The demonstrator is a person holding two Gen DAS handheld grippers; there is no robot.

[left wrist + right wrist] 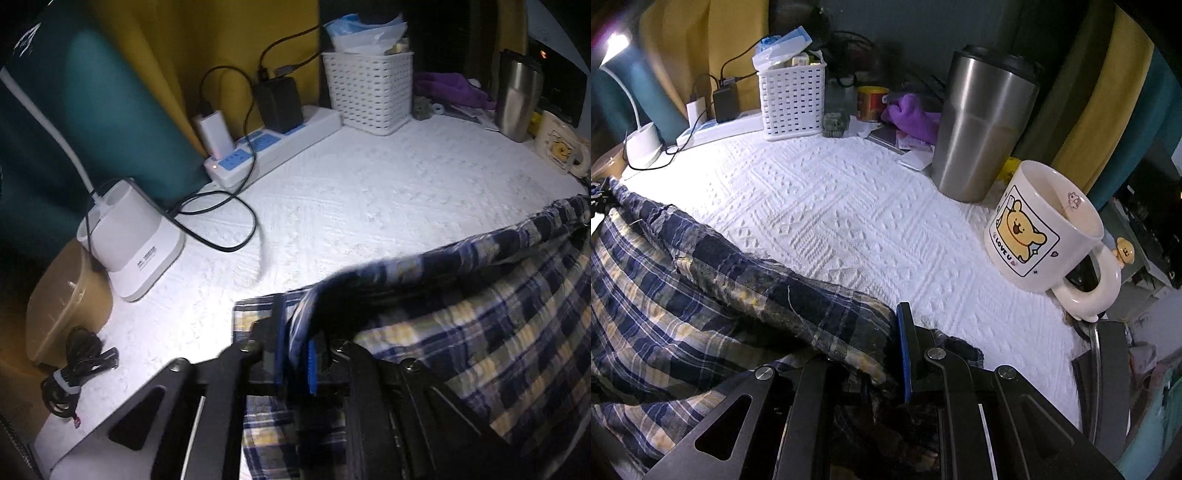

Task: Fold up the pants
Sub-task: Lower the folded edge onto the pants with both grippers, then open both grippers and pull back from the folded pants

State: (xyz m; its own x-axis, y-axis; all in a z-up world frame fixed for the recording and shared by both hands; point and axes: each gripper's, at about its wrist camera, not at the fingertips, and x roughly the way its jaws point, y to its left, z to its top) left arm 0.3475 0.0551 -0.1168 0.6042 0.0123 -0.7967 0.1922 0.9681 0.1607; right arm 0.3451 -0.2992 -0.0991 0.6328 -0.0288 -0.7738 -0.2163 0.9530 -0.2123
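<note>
Blue, white and yellow plaid pants [480, 317] lie bunched on a worktop [369, 192] covered in white textured cloth, on the near side of it from a white lattice basket [369, 92] standing at the back. The left gripper [295, 354] has its blue-padded fingers [280, 343] pinching a raised edge of the pants, which drapes over them. The right gripper [890, 350] likewise has its fingers [905, 354] closed on a fold of the pants' edge [849, 325]. Left of the basket lies a white power strip [273, 144] with plugged chargers, then a white lamp base [129, 236]. Right of the basket stand a steel tumbler [979, 125] and a cream cartoon-bear mug [1041, 229].
</note>
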